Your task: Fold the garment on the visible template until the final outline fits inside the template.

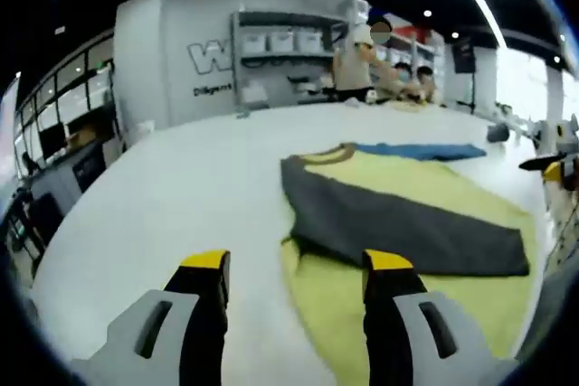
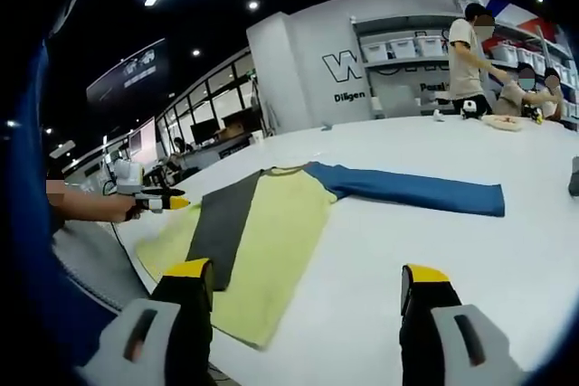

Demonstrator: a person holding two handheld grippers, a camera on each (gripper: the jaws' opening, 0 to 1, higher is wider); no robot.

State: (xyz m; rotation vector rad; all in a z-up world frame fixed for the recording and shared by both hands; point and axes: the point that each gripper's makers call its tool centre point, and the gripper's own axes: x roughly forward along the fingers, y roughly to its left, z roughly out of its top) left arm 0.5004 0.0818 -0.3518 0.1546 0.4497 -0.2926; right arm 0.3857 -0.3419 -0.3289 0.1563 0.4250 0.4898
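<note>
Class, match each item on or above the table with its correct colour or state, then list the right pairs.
Column one:
1. Sleeve stretched out flat
2. Sleeve folded across the body
3. Garment body
4. Right hand-held gripper

Column two:
A. Yellow
B. Open, holding nothing
C. Blue
D. Dark grey

Pairs: 1-C, the blue sleeve lies flat on the white table. 2-D, the grey sleeve lies over the body. 3-A, the garment body is yellow. 4-B, the right hand-held gripper hangs open above the table.
</note>
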